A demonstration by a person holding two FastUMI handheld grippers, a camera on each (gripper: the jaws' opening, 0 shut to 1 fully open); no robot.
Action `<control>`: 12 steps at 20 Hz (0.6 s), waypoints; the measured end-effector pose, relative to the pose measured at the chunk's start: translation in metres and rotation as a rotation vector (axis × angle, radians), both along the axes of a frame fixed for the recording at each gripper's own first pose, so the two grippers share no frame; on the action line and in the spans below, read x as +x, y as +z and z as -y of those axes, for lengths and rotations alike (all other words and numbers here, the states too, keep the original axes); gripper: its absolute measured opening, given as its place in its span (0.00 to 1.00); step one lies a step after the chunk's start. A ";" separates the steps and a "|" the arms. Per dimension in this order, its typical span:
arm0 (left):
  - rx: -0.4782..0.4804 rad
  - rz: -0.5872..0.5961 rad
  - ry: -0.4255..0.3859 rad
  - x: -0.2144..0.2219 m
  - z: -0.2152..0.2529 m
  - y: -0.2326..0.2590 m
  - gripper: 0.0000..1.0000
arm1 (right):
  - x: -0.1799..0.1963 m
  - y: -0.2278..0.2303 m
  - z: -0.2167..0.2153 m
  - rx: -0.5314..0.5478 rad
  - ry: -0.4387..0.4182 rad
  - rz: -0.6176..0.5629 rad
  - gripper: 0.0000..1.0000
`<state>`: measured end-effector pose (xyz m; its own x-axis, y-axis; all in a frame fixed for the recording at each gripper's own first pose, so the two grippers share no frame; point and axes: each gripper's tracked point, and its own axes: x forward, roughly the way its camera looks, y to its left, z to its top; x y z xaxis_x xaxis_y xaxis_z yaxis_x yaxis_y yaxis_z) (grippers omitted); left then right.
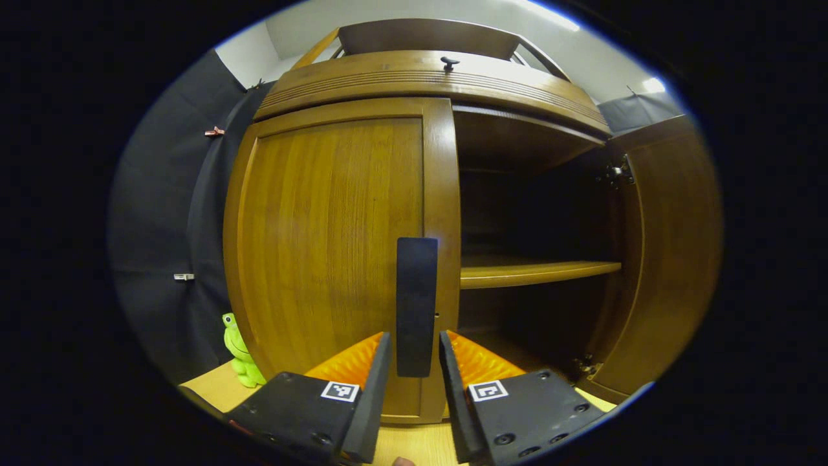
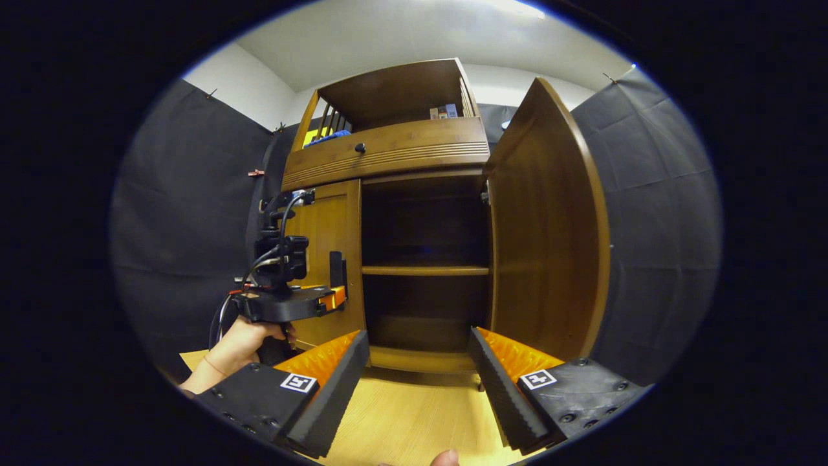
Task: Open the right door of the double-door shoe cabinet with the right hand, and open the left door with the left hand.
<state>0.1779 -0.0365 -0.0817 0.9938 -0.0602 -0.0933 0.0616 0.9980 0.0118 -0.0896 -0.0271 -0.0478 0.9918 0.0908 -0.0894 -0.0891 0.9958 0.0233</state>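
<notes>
Brown wooden double-door shoe cabinet [image 2: 414,162] stands at twelve o'clock in the right gripper view, on a pale wooden floor [image 2: 414,414]. Its right door [image 2: 550,233] is swung wide, at about two o'clock in that view, baring a dark interior with one wooden shelf [image 2: 424,270] across the middle. So the first half of the task reads as done. The right gripper [image 2: 417,369] hangs back from the opening, fingers spread wide with nothing between them. The left door [image 1: 336,252] is closed, flush with the frame. Its tall, flat black handle [image 1: 416,304] sits at six o'clock in the left gripper view, between the fingers of the left gripper [image 1: 414,369]. Gaps show on both sides of the handle, so the jaws are released, not yet clamped (though closely bracketing it). From the right gripper view that left gripper [image 2: 333,294] appears at nine o'clock, held by a hand [image 2: 236,343] and nosed up to the handle. Step in hand, by my reading: grasping the left door. Next move calls for closing the fingers squarely on the handle, then pulling back and sweeping out toward the hinge side, along the door's arc. A small green frog figure [image 1: 239,353] stands at eight o'clock beside the cabinet, near the door's likely swing.
</notes>
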 end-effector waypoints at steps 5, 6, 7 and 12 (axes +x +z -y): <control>-0.007 -0.007 0.002 0.018 0.002 -0.003 0.39 | 0.017 -0.012 0.003 0.001 -0.009 -0.021 0.98; -0.003 -0.012 0.004 0.023 0.001 -0.004 0.39 | 0.018 -0.012 0.003 0.004 -0.012 -0.022 0.98; 0.001 -0.030 0.005 0.027 0.001 -0.009 0.39 | 0.016 -0.012 0.002 0.007 -0.015 -0.022 0.98; 0.036 -0.038 0.021 0.027 0.002 -0.012 0.37 | 0.017 -0.014 0.002 0.004 -0.015 -0.022 0.98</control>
